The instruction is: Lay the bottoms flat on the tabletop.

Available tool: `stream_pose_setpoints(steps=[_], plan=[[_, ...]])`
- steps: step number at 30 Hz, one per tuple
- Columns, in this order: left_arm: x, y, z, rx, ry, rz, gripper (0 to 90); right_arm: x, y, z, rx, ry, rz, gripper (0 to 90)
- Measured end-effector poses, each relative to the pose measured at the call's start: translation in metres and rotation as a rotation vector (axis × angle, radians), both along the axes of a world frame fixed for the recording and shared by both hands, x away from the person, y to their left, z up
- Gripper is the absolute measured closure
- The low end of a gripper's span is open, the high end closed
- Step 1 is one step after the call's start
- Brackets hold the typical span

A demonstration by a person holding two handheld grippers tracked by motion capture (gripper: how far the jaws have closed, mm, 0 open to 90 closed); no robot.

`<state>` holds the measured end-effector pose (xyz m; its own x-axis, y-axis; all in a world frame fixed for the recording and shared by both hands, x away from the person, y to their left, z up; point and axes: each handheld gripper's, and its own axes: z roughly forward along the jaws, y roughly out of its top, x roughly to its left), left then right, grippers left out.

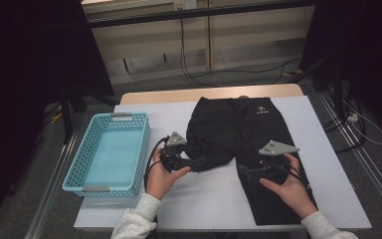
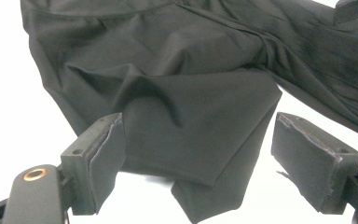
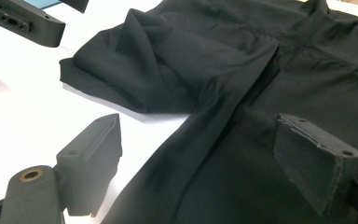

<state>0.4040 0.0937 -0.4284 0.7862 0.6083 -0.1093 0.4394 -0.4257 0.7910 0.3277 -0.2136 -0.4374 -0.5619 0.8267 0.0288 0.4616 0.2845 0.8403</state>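
The black pants (image 1: 243, 144) have 1 leg folded up, 1 leg still flat, and both the left gripper (image 2: 198, 158) and right gripper (image 3: 205, 168) spread wide, holding nothing.

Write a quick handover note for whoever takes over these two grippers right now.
Left gripper: open, jaws either side of the folded leg's corner, not pinching.
Right gripper: open over the flat leg, holding nothing.
Black trousers lie on the white table cover, waistband at the far edge; one leg is folded up, the other lies straight.
Blue basket sits to the left with nothing in it.
Left to do, probably: finish folding, then put the trousers in the basket.
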Motion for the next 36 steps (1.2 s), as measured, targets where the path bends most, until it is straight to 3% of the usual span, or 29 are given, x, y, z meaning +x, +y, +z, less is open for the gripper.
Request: stream_pose_setpoints(steps=[6,10,12,16,17,21,26,29,36], plan=[[0.0,-0.002,-0.006,0.035,-0.014,-0.011,22.6,0.0,0.002,-0.001,0.001,0.008,0.0,14.4],[0.002,-0.005,-0.015,0.06,-0.002,-0.039,27.3,-0.001,0.003,0.0,0.004,0.007,0.012,15.0],[0.002,-0.006,-0.019,0.087,0.008,-0.046,33.0,-0.001,0.004,0.0,0.009,0.009,0.016,15.2],[0.002,-0.004,-0.02,0.1,0.012,-0.034,49.0,-0.001,0.007,-0.001,-0.001,0.011,0.039,16.3],[0.002,-0.004,-0.021,0.103,0.031,-0.034,53.0,-0.001,0.008,-0.001,-0.007,0.01,0.044,16.3],[0.002,-0.004,-0.026,0.089,0.078,-0.017,65.1,-0.001,0.01,0.0,-0.001,0.009,0.047,16.3],[0.005,-0.006,-0.023,0.1,0.092,-0.016,79.6,0.002,0.011,-0.003,-0.01,0.027,0.067,16.5],[0.002,-0.006,-0.021,0.085,0.102,-0.005,87.9,0.002,0.012,-0.003,-0.016,0.026,0.071,16.6],[-0.004,0.002,0.009,-0.044,0.091,-0.001,88.6,-0.001,0.015,0.001,-0.019,0.009,0.086,16.5]])
